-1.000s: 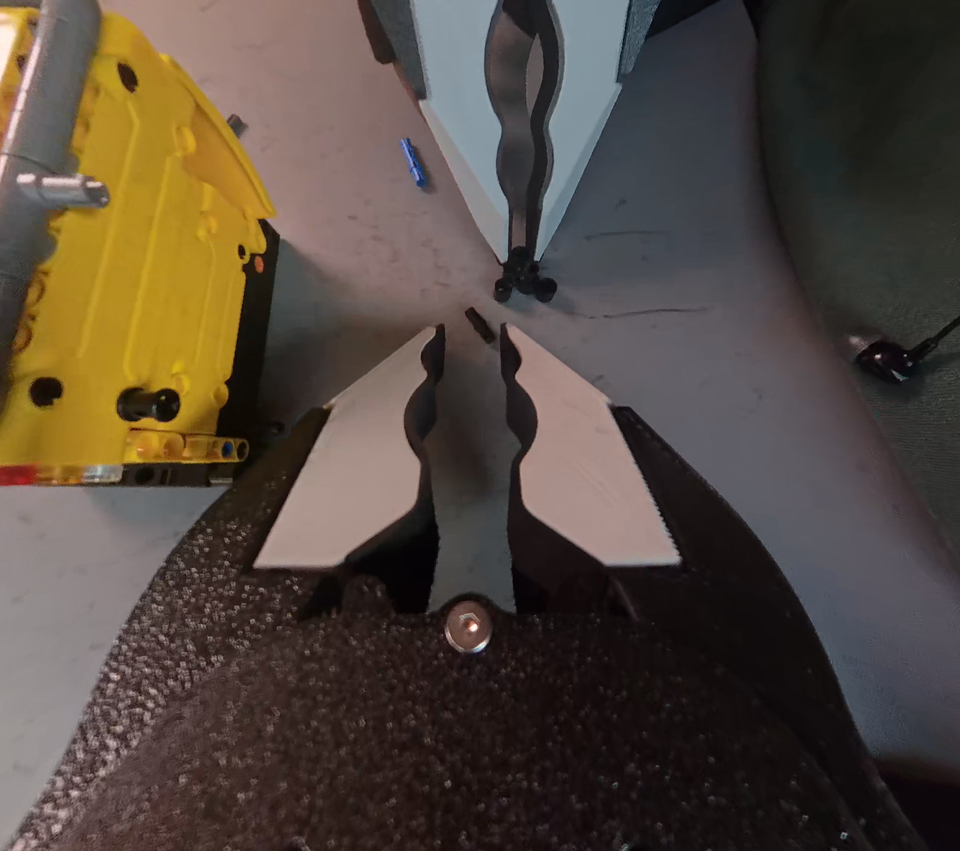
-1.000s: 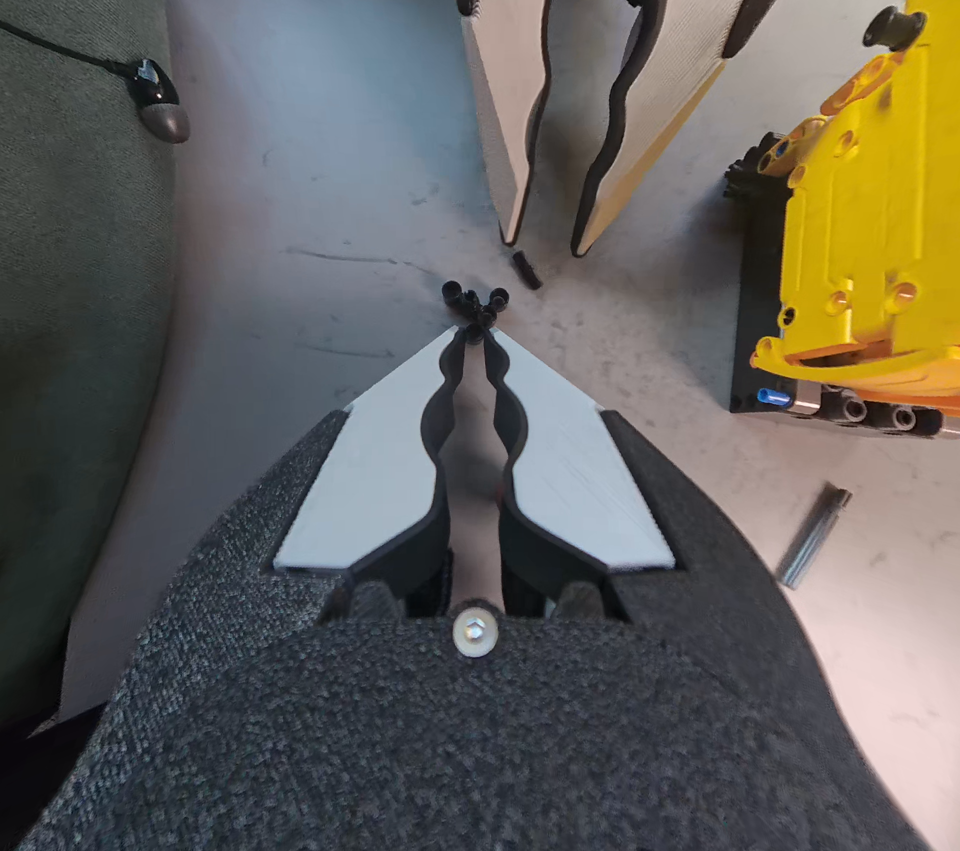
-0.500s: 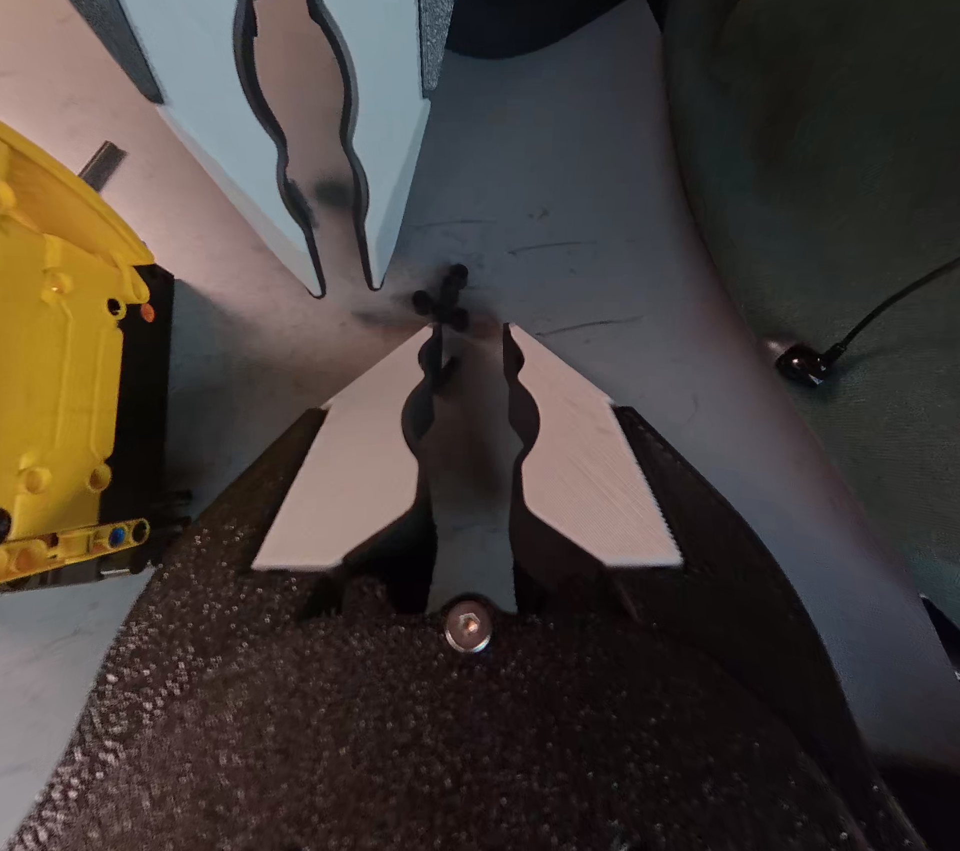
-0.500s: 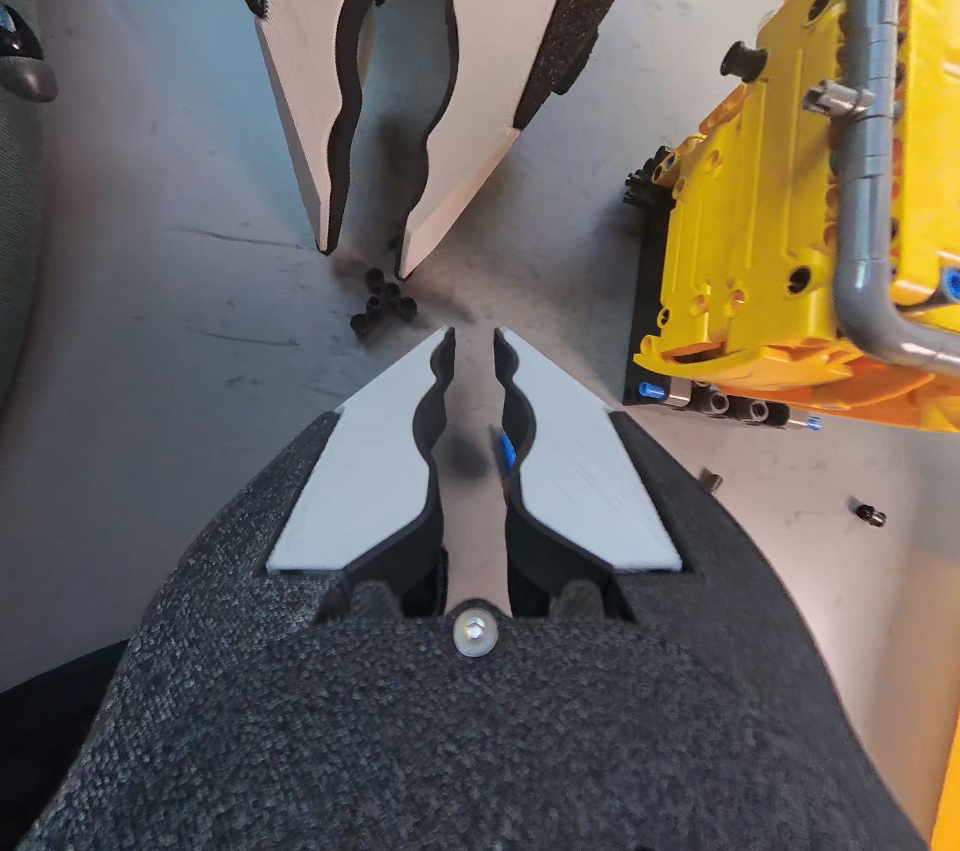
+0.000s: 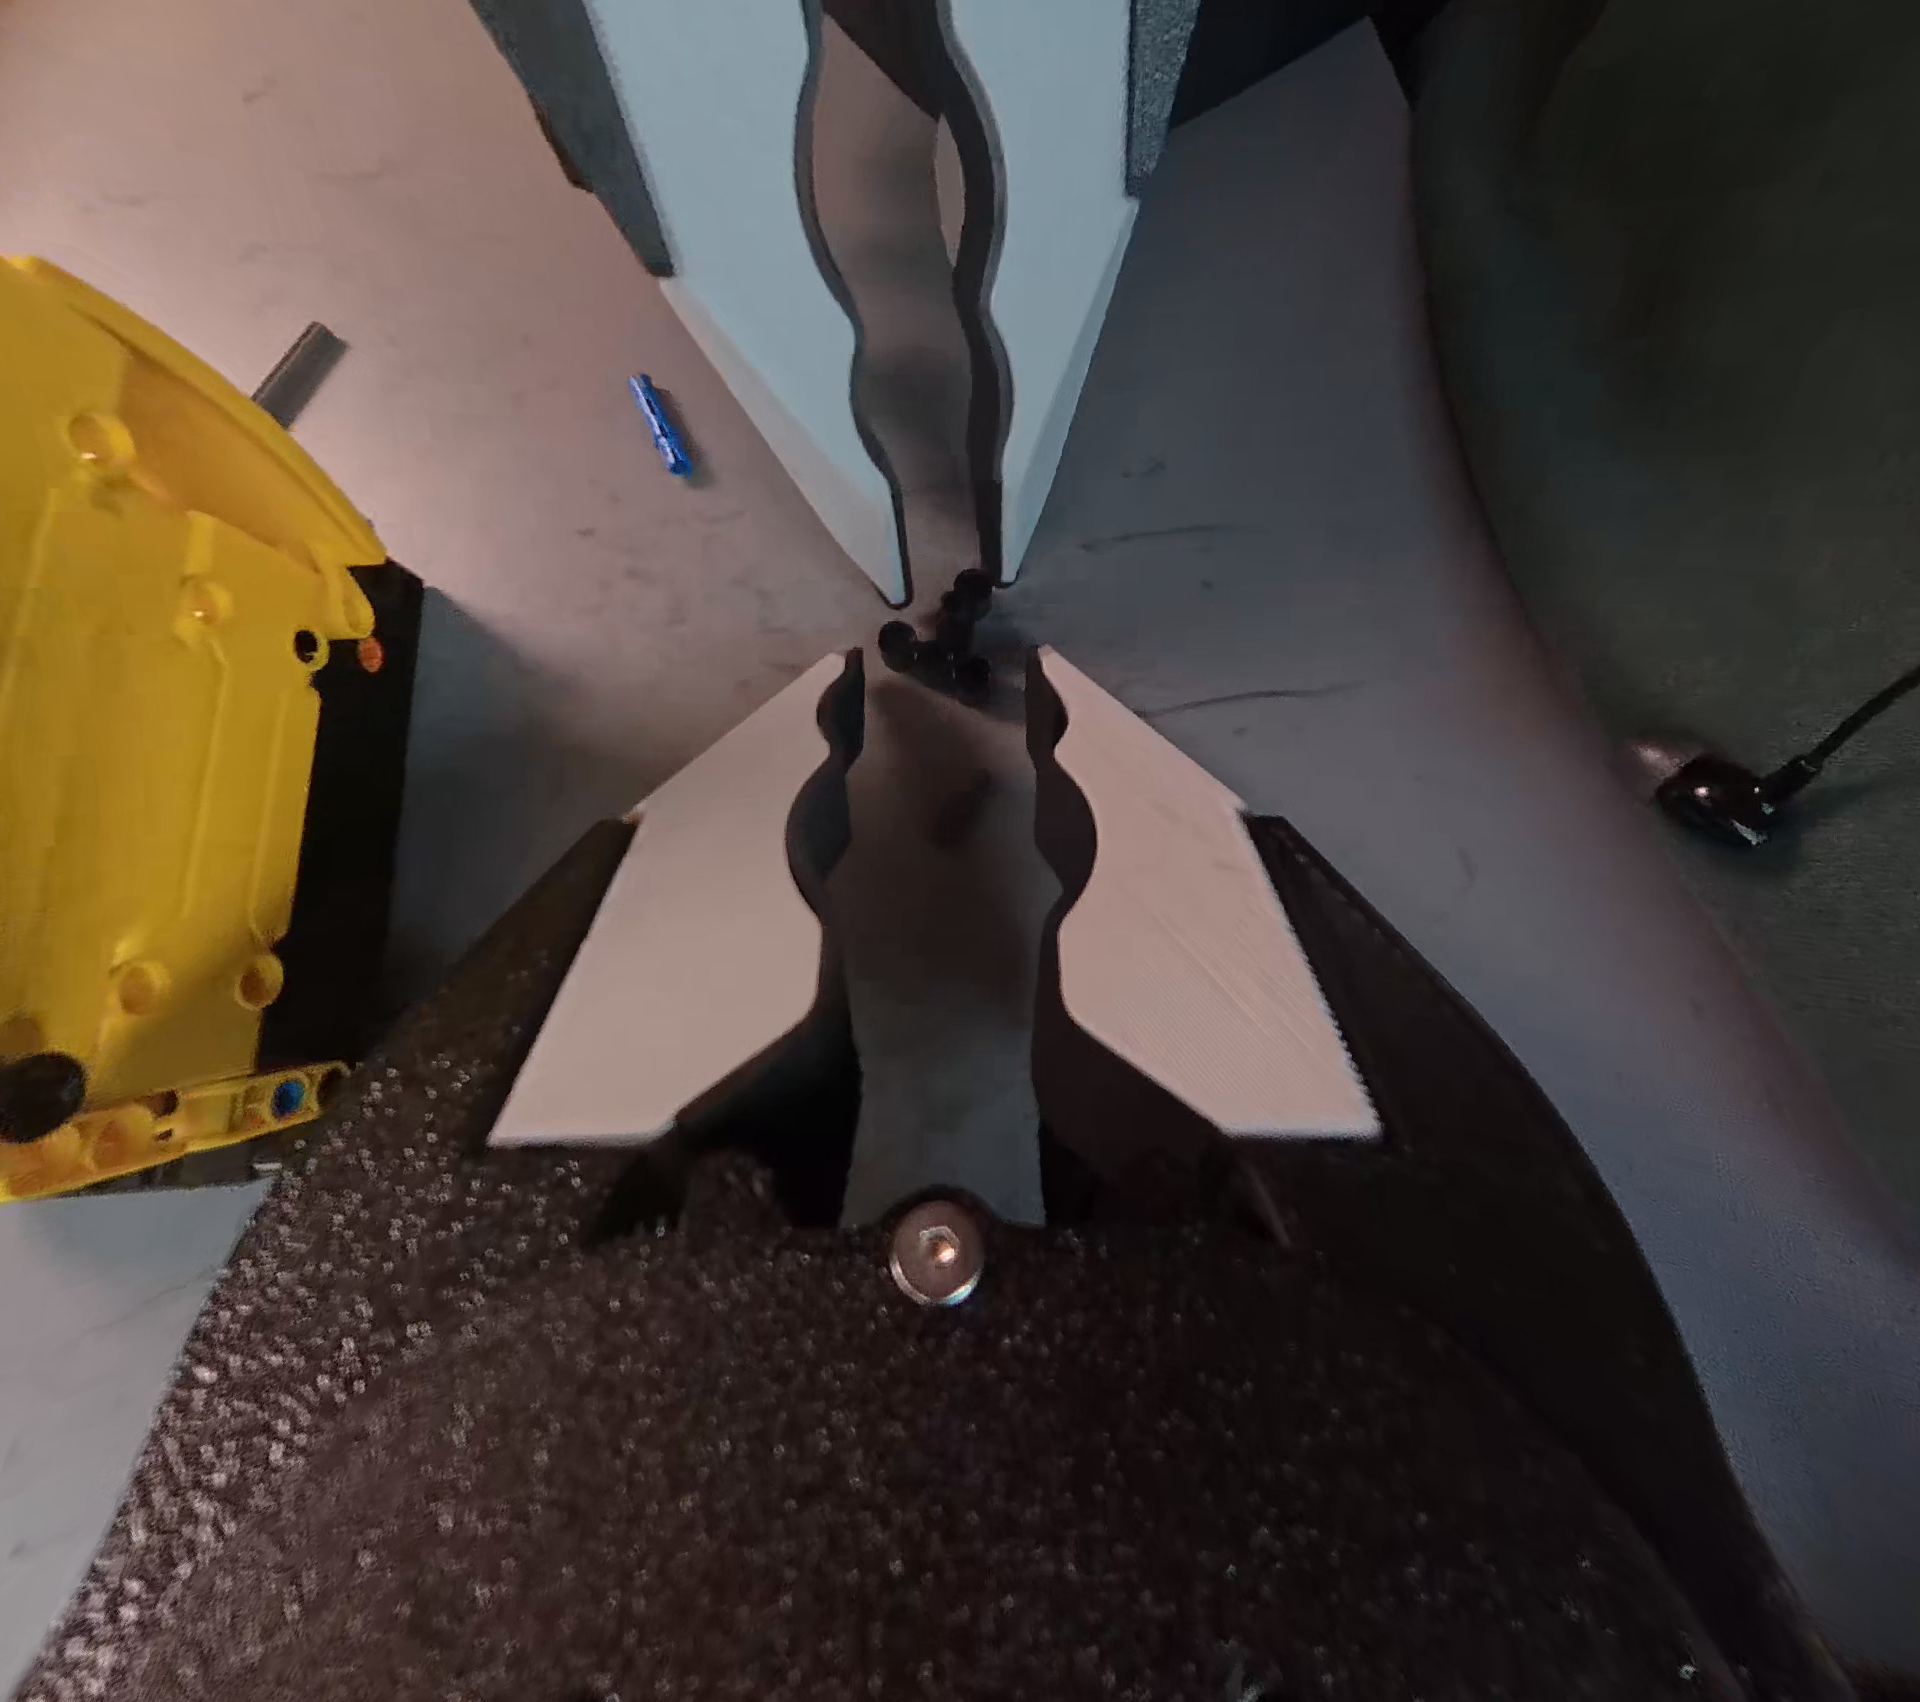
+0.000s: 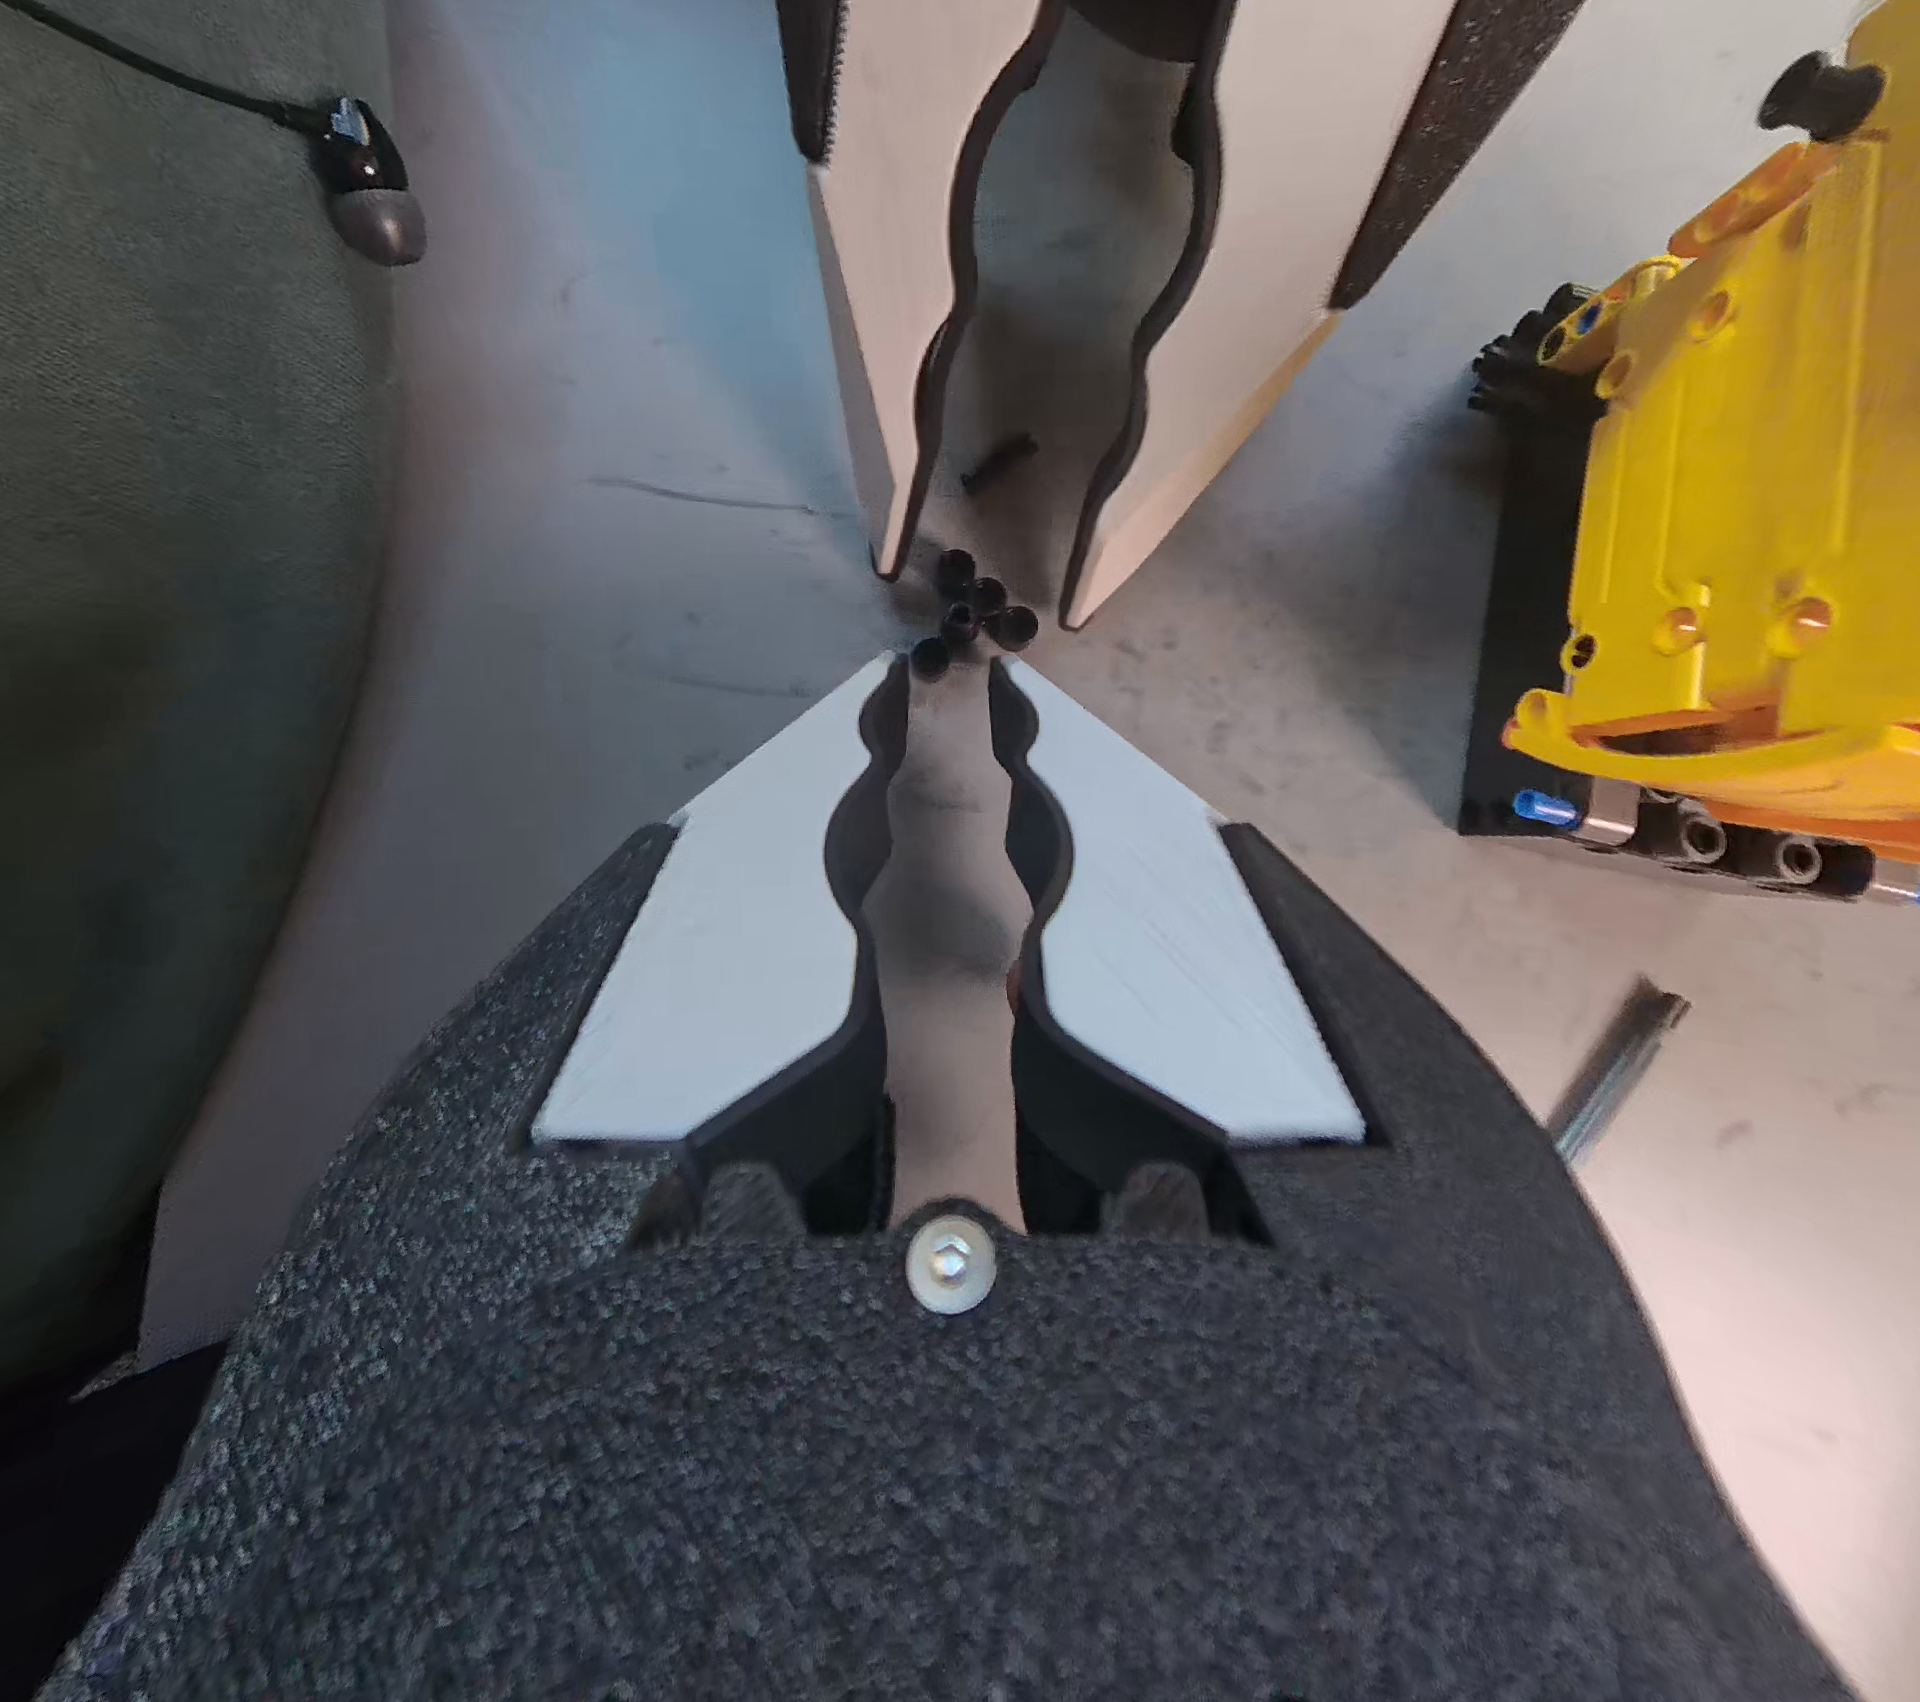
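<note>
Tabletop [image 6: 644,364]: blk connector cluster [image 6: 971,613] btwn grippers.

The yellow brick model [image 6: 1714,572] is cut off by both views' edges.

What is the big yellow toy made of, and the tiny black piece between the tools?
The yellow toy looks like hard, glossy plastic: smooth moulded panels with round peg holes. The tiny black piece seems plastic too, shiny with hollow ends, though it is too small to be sure.
</note>
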The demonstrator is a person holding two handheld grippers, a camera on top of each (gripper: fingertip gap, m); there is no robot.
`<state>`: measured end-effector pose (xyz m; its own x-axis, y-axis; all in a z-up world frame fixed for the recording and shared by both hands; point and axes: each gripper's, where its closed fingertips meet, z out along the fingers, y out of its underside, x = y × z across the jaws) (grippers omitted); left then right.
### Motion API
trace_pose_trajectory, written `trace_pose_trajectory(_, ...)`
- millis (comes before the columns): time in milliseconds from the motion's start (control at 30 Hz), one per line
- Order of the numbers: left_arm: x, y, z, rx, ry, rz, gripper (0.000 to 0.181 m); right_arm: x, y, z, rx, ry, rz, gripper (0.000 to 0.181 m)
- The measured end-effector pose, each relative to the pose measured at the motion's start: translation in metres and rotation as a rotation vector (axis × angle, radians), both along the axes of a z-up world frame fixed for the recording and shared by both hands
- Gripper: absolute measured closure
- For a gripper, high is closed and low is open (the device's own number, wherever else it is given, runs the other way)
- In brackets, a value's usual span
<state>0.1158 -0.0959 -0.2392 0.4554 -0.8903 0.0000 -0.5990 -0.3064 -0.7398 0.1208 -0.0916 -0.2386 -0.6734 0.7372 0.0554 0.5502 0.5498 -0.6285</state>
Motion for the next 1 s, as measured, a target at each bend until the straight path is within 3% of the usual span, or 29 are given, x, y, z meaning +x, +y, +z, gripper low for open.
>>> trace_pose_trajectory(233,-0.006,-0.002,0.001,-0.008,0.004,0.006,0.154,-0.004,0.016,0.001,0.017,0.009,-0.041,0.169)
trace_pose_trajectory(700,-0.007,0.004,-0.003,-0.006,0.011,0.034,0.154,-0.005,0.015,0.000,0.003,0.021,-0.037,0.169)
trace_pose_trajectory(1000,-0.032,0.030,0.001,0.064,0.053,0.206,0.159,0.004,-0.001,0.000,-0.019,0.012,0.011,0.170)
